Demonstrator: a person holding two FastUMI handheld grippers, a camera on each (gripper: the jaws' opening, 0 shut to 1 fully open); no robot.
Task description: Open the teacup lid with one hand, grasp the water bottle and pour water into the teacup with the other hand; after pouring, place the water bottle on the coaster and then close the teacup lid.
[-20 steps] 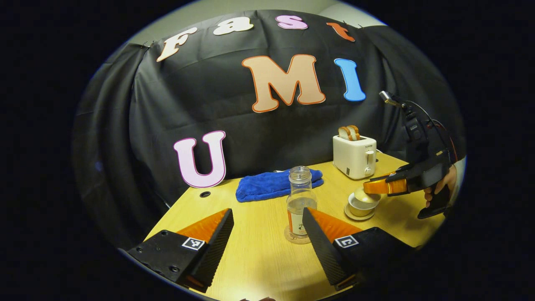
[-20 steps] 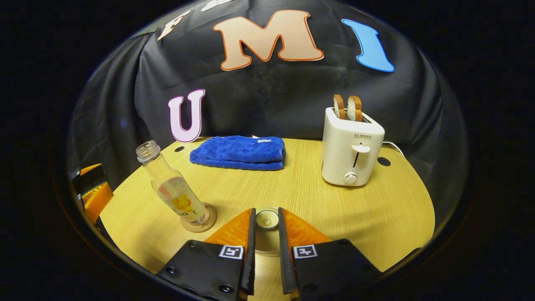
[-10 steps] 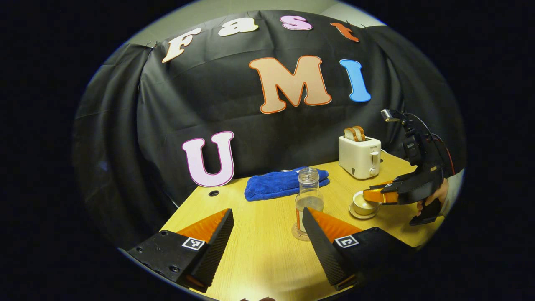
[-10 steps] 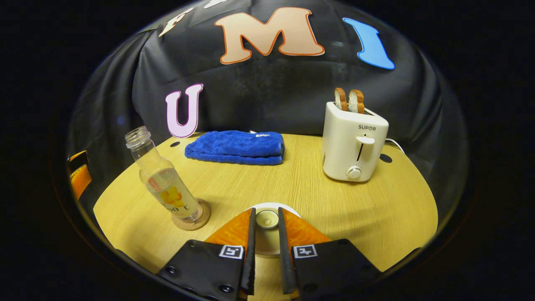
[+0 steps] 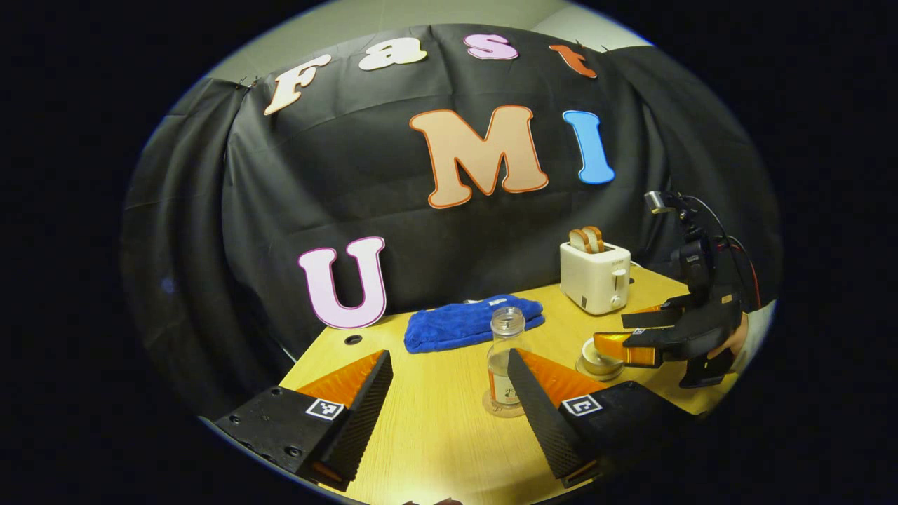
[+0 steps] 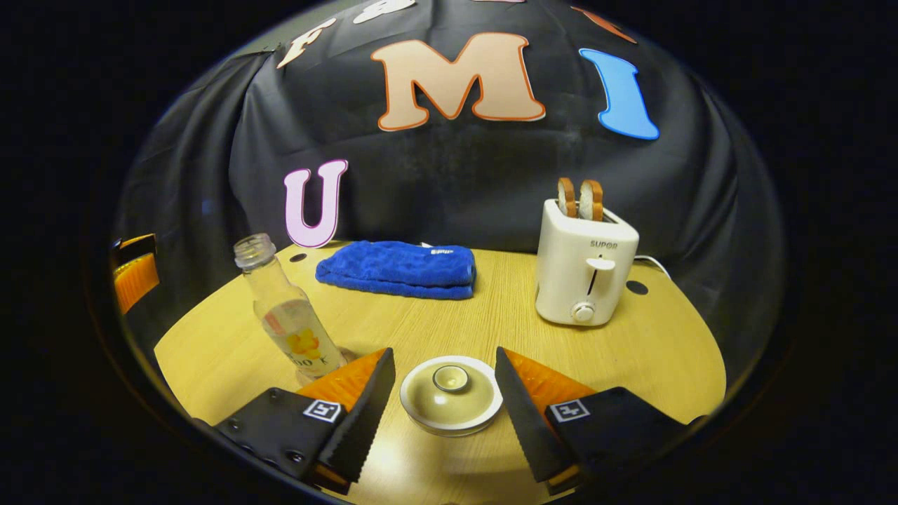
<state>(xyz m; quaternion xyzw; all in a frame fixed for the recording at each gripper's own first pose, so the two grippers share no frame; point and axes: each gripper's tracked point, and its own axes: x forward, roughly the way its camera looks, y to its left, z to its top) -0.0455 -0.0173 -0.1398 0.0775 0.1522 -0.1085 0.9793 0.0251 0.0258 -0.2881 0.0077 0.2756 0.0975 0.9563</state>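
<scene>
1. Right hand-held gripper (image 6: pixel 444 396) spread wide, fingers either side of teacup lid (image 6: pixel 450 393), touching neither; lid seated on teacup, knob (image 6: pixel 450 378) upright at centre.
2. Left hand-held gripper (image 5: pixel 449 393) likewise open, holding nothing; water bottle (image 5: pixel 505 354) ahead of it, standing on coaster (image 5: pixel 502 407), uncapped, partly filled.
3. Teacup (image 5: pixel 600 358) on saucer near right edge of surface (image 6: pixel 435 322), right of bottle, in front of toaster (image 6: pixel 584 263).
4. Lid likely glazed ceramic: light, rigid, slick, chippable; sole sensible hold is knob, pinched square, lifted straight.
5. Bottle looks like clear glass or hard plastic: smooth, stiff, moderate weight; best grip mid-body around label, below neck; open mouth, so keep upright.
6. Towel (image 6: pixel 396 263) at back, well apart, irrelevant.
</scene>
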